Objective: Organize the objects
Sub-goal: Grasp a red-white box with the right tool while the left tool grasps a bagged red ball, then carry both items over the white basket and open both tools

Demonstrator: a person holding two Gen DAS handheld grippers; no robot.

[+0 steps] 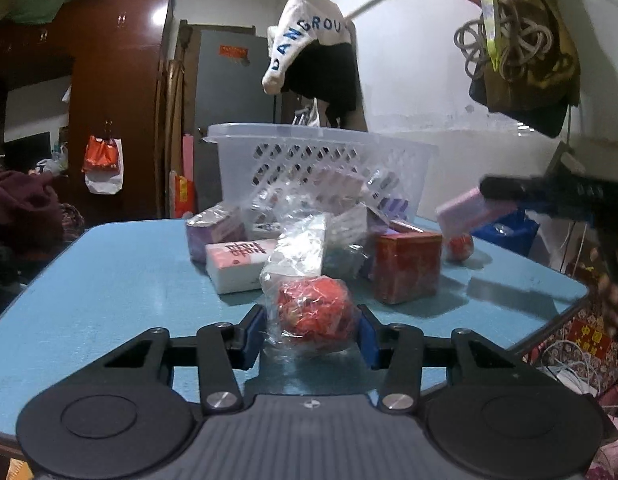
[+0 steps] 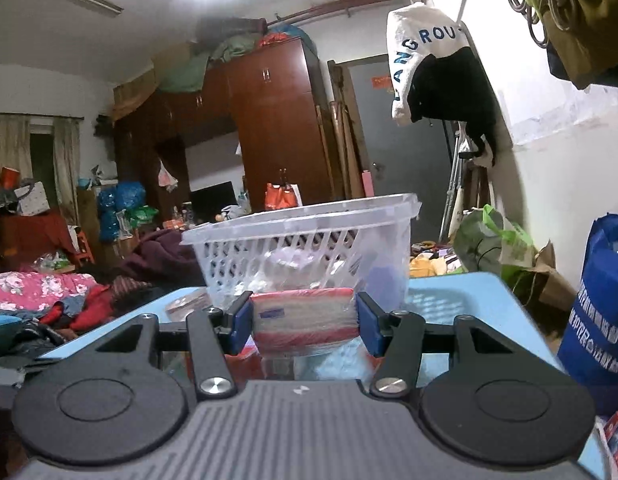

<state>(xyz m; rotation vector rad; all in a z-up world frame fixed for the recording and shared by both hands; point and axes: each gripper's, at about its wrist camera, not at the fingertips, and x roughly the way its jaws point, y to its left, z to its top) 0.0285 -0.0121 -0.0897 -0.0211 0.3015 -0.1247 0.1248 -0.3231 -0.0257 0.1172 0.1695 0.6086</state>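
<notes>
I have the red ball (image 1: 315,312), wrapped in clear plastic, sitting on the blue table (image 1: 109,280) at the near edge of the pile, and my left gripper (image 1: 311,334) is around it. The blue pads (image 1: 253,334) touch the wrap on both sides, so I read it as pinching the ball, though the ball has not left the table.

My right gripper (image 2: 305,322) is pinching a pink packet (image 2: 305,320) crosswise between its pads, held up clear of the table and pointed at the basket (image 2: 301,216). In the left view the same packet (image 1: 469,210) hangs just to the right of the basket (image 1: 321,136), not yet over its rim.

The basket stands at the far side of the table and already has a few wrapped packets inside. In front of it lie the rest: a red box (image 1: 407,266), a pink-and-white box (image 1: 241,264), a purple pack (image 1: 213,232), a clear bag of white stuff (image 1: 301,252) and a second red ball (image 1: 459,246) behind the red box.

So I judge I am mid-sort, one item on its way and another just taken. Next the right hand needs to rise over the near rim and release with the packet well inside. The left should lift straight up, since the loose wrap may slip or drag the clear bag, which touches the ball from behind.
</notes>
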